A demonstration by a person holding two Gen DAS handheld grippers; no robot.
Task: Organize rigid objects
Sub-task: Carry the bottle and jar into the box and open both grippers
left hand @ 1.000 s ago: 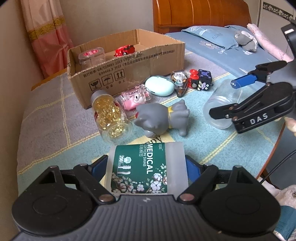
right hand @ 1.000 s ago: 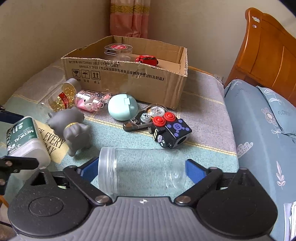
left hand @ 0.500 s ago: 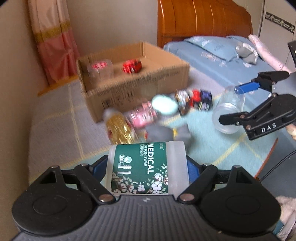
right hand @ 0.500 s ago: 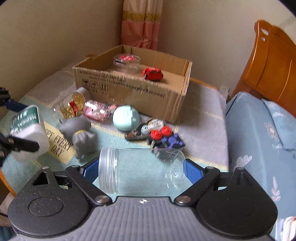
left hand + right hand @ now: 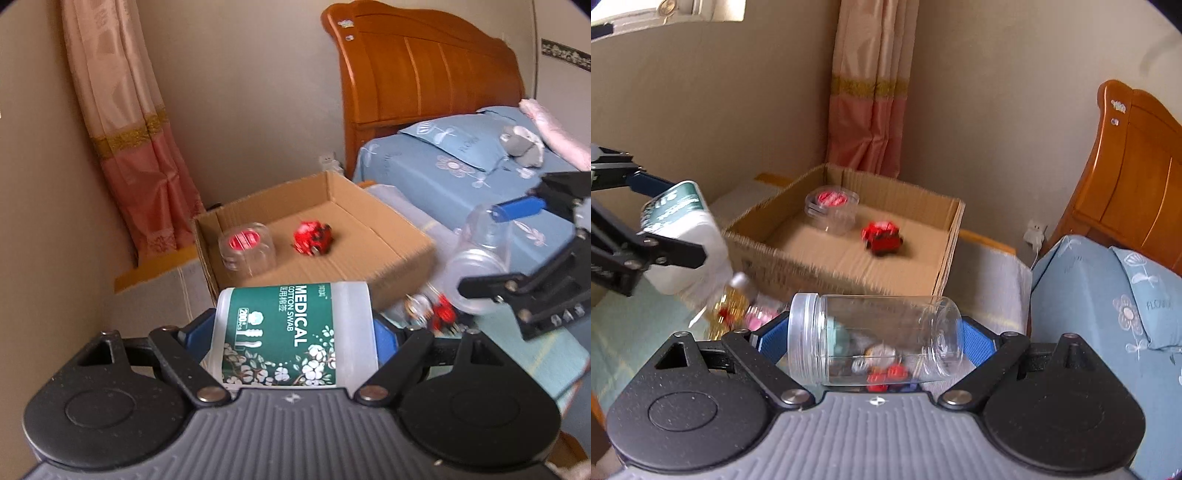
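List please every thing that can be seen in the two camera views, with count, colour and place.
Cardboard box: one, brown, open, on the table by the wall.
Round container: one, clear with red inside, in the box.
Toy car: one, red, in the box.
Swab box: one, white with green label, held sideways.
Jar: one, clear, empty, held sideways.
Small items: several, yellow, pink, red, blurred, on the table before the box.
Curtain: one, pink and gold, in the corner.
Bed: one, wooden headboard, blue bedding.
Left gripper: black, blue pads, on the swab box.
Right gripper: black, blue pads, on the jar.
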